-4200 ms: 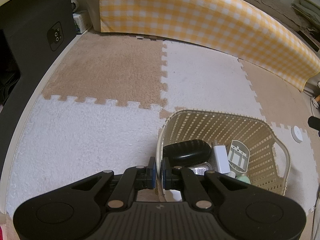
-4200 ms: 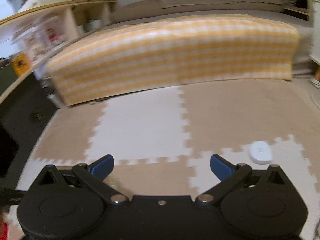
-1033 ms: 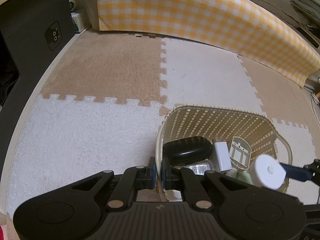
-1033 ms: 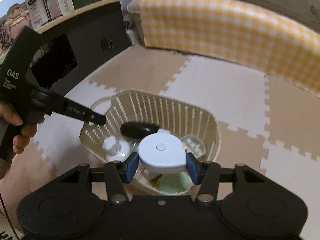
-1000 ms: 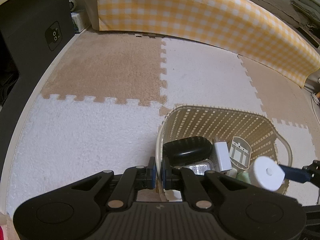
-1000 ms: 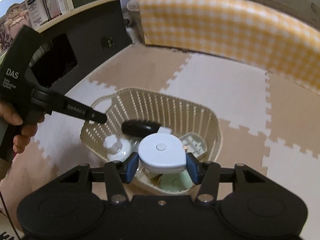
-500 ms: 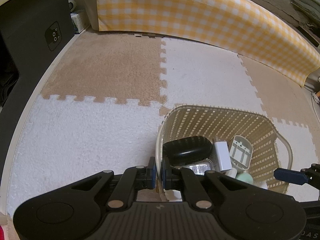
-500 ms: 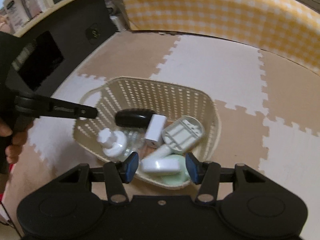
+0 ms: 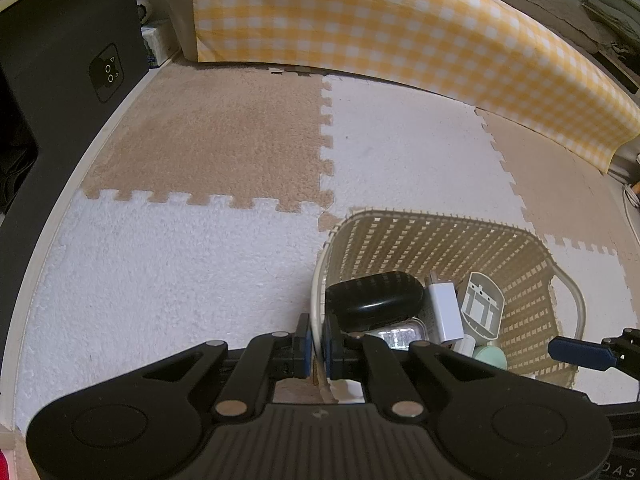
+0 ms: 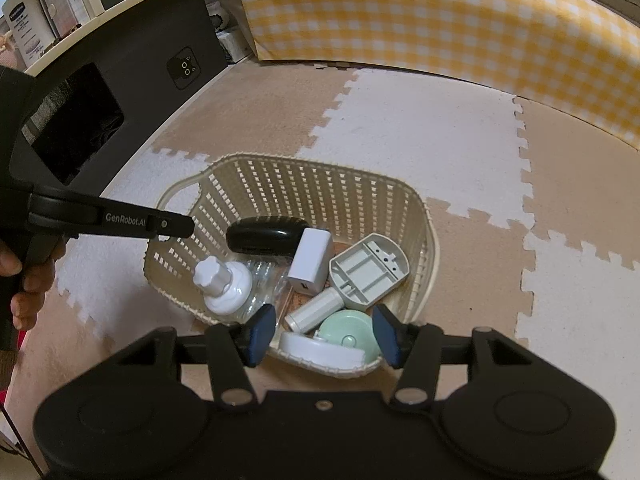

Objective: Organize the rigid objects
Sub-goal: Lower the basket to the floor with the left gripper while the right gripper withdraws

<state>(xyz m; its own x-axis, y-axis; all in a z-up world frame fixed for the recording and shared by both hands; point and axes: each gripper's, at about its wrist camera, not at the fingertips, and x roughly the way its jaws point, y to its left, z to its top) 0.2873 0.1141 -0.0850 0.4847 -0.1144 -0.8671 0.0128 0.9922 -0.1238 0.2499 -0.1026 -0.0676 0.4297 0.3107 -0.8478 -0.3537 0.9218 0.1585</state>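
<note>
A cream slotted basket [image 10: 416, 208] stands on the foam floor mats; it also shows in the left wrist view [image 9: 520, 236]. My left gripper [image 9: 316, 344] is shut on the basket's near rim. My right gripper [image 10: 324, 334] is open and empty, just above the basket's edge. Below it the white round disc [image 10: 320, 350] lies in the basket beside a mint green disc [image 10: 348, 330]. The basket also holds a black case [image 10: 266, 234], a white charger [image 10: 310, 260], a grey plastic holder [image 10: 368, 270], a white tube [image 10: 316, 310] and a white-capped clear bottle [image 10: 224, 284].
A yellow checked cover [image 9: 400, 32] hangs over furniture at the back. A black cabinet [image 9: 60, 80] stands at the left, with shelves of bottles above it [image 10: 24, 28]. Tan and white interlocking mats [image 9: 200, 140] cover the floor.
My right gripper carried the white round disc over the basket, opened, and the disc dropped in. It has since drawn back slightly. My left gripper has kept its hold on the rim.
</note>
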